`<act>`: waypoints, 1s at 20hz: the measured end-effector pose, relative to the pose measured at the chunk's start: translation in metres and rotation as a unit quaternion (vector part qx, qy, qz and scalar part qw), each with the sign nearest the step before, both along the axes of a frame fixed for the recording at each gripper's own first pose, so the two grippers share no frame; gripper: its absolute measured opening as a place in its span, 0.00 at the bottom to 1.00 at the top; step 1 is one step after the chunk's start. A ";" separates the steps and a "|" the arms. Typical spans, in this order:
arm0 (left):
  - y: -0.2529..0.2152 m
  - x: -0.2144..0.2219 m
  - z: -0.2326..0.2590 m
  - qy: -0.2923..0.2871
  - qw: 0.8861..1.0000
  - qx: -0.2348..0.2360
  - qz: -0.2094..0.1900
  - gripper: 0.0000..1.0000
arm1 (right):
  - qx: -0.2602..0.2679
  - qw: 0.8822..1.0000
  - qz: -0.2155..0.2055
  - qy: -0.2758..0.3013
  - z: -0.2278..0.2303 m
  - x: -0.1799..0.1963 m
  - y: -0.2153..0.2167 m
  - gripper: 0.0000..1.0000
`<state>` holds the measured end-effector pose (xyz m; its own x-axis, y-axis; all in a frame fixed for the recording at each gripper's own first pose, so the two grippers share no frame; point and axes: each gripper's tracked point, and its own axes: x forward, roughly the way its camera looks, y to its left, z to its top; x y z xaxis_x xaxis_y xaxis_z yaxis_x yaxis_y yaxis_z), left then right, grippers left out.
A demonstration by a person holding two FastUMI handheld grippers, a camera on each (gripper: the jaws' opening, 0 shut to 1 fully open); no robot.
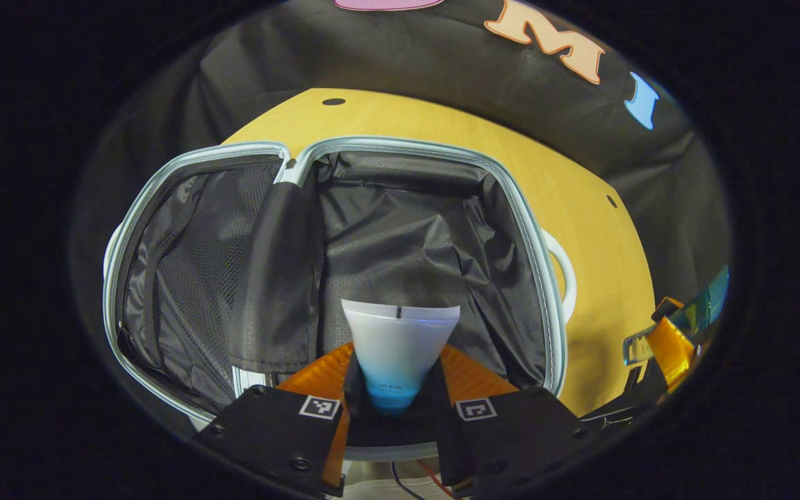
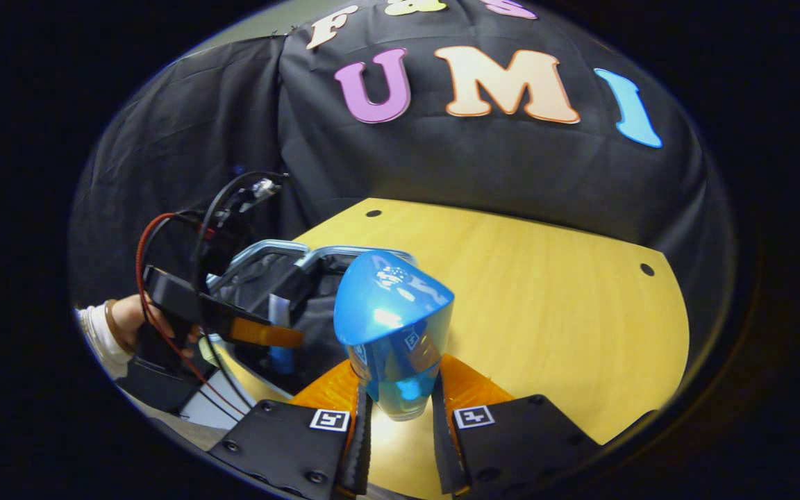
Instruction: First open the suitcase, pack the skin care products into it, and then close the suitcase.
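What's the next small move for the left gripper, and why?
Probably lower and release: the left gripper is shut on the tube, held over the open suitcase's lined compartment. The right gripper holds the blue bottle over the table.

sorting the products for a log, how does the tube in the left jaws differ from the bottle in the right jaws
The tube is frosted white fading to blue, flat and fanned at its crimped end; the bottle is glossy blue all over, with a rounded top. The tube hangs over the open suitcase; the bottle is over the wooden table. Each is clamped between jaws.
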<state>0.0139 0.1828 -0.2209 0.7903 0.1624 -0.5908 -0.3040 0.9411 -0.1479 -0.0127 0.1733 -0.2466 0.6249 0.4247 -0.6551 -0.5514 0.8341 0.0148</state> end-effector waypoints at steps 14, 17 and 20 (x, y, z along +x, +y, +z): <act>0.036 -0.084 0.087 -0.161 0.984 0.050 0.059 0.99 | -0.060 0.985 0.070 0.149 -0.084 -0.016 0.069 0.40; 0.057 -0.104 0.095 -0.175 0.980 0.044 0.089 0.96 | -0.090 0.978 0.069 0.176 -0.105 -0.017 0.066 0.40; 0.079 -0.120 0.095 -0.178 0.977 0.034 0.116 0.96 | -0.099 0.974 0.071 0.191 -0.114 -0.020 0.069 0.37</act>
<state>-0.1065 0.2619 -0.1254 0.8808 0.3911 -0.2671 -0.4512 0.8642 -0.2226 -0.0324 0.2418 -0.3602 0.2630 0.3304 -0.9065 -0.6476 0.7569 0.0880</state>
